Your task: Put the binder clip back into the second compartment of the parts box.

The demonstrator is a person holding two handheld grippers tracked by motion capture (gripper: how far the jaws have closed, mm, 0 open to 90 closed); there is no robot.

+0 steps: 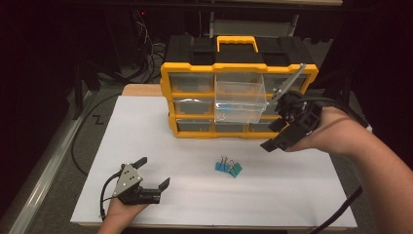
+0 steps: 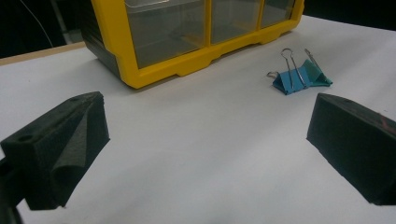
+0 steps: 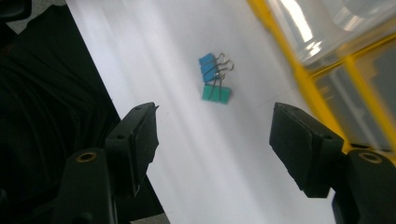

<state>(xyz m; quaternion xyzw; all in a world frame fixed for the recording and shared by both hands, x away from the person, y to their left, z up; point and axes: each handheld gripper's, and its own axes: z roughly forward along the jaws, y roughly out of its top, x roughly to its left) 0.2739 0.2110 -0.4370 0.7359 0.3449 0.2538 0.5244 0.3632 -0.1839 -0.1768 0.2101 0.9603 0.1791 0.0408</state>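
Observation:
A yellow and black drawer organizer stands at the back of the white table. Its clear middle drawer is pulled out toward me. Two binder clips lie together on the table in front of it: a blue one and a teal one. They also appear as the blue clip with the teal clip, and as the blue clip above the teal clip. My left gripper rests open near the front left edge. My right gripper hovers open, right of the drawer, above the clips.
The white table surface runs wide between my left gripper and the clips. The organizer's yellow frame sits close ahead of the left gripper. Cables trail off the table's left side on the dark floor.

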